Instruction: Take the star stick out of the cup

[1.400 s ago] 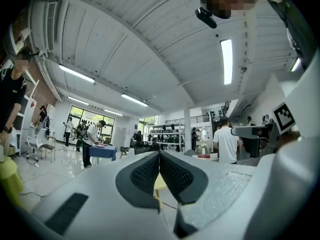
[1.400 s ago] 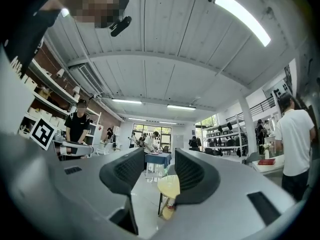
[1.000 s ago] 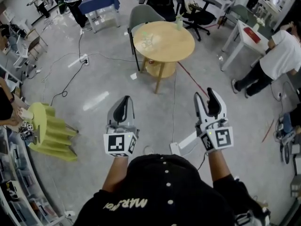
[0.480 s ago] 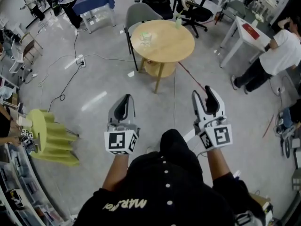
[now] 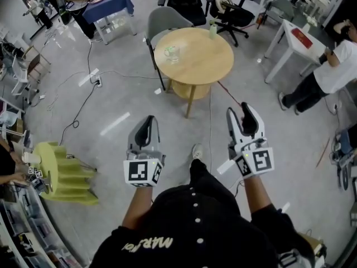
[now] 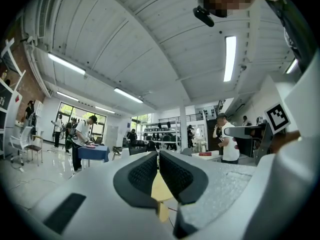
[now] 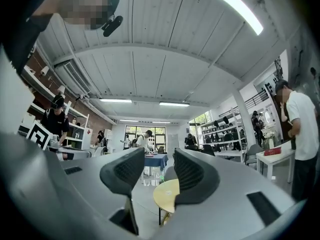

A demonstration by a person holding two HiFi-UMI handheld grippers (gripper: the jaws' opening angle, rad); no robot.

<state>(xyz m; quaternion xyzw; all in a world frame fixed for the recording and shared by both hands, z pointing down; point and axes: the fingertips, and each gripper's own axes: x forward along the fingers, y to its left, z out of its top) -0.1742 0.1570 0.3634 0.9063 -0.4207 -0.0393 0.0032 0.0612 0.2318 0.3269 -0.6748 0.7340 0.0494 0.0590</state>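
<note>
A clear glass cup (image 5: 171, 52) stands on the left part of a round wooden table (image 5: 201, 60), some way ahead of me across the floor. Something pale green shows in the cup; the star stick itself is too small to make out. My left gripper (image 5: 148, 119) is held at waist height, well short of the table, jaws together with nothing between them. My right gripper (image 5: 242, 111) is level with it, its jaws apart and empty. In both gripper views the table top (image 6: 159, 191) (image 7: 166, 194) shows between the jaws (image 6: 159, 156) (image 7: 159, 156).
A small green bottle (image 5: 212, 30) stands at the table's far edge. A grey chair (image 5: 162, 18) and a black office chair (image 5: 226, 7) stand behind it. Cables (image 5: 89, 88) cross the floor. A yellow-green stepped stand (image 5: 67, 175) is at left, a white table (image 5: 295, 38) and a person (image 5: 334, 68) at right.
I have stepped towards the table, which now sits slightly lower in the head view; a shoe shows between the grippers. Both grippers keep their pose and state.
</note>
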